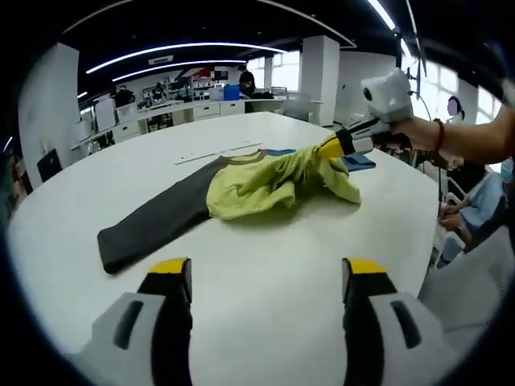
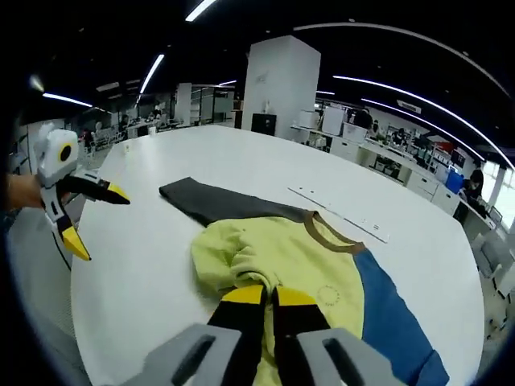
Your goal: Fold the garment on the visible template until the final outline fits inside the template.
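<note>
One garment (image 2: 282, 257); one white table (image 2: 161, 257); two grippers, left gripper (image 1: 267, 277) and right gripper (image 2: 268, 296).

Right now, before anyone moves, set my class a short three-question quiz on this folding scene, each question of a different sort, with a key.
1. True or false: the right gripper is shut on the yellow-green part of the garment.
2. Which sleeve lies stretched flat on the white table: A) blue B) dark grey C) red?
3. Fill in: the left gripper is ____, holding nothing.

Key: 1 true; 2 B, the dark grey sleeve; 3 open.
</note>
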Demonstrator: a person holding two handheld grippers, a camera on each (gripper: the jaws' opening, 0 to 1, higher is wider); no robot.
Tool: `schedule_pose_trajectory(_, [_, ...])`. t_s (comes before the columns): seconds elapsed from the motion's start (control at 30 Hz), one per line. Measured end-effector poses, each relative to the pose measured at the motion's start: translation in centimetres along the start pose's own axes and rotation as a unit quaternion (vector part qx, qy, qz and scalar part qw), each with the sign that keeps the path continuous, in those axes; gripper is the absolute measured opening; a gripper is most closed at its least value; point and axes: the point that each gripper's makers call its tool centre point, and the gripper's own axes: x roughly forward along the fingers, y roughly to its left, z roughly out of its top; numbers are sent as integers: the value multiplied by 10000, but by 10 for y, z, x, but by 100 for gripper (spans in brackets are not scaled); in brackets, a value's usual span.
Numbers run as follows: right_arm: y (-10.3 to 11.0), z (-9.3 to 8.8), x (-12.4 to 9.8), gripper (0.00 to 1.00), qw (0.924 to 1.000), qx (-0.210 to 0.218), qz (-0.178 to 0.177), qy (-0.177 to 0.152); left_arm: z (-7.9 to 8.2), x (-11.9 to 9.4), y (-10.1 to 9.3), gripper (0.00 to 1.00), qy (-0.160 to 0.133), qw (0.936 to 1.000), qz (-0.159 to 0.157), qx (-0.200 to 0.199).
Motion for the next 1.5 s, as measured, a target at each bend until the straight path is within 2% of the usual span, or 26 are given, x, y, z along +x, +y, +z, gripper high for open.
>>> schedule_pose_trajectory(0.07, [-5,3,2,0,10000,36,-33,-5,0,1,1,73,0,10000,12,-18])
schedule_pose_trajectory(0.2, [-16,7,4,0,9992,381,-65,-75,-1,2,2,71,-6,10000,26,-67])
schedule_pose_trajectory(0.4, [-35,7,11,0,9982,566,-179,-22,0,5,4,69,-21,9999,43,-114])
schedule_pose_trajectory(0.5, [-44,5,17,0,9975,657,-258,24,7,7,3,66,-206,9996,20,-216])
schedule_pose_trajectory(0.93, [-73,-27,49,0,9925,1048,-419,463,12,31,-4,57,-194,9996,-101,-161])
schedule_pose_trajectory(1.27, [-78,-53,64,0,9898,1024,-434,888,17,50,-12,53,-158,9995,-252,-75])
schedule_pose_trajectory(1.5, [-78,-57,66,0,9890,1015,-430,983,20,59,-17,51,-170,9992,-334,-119])
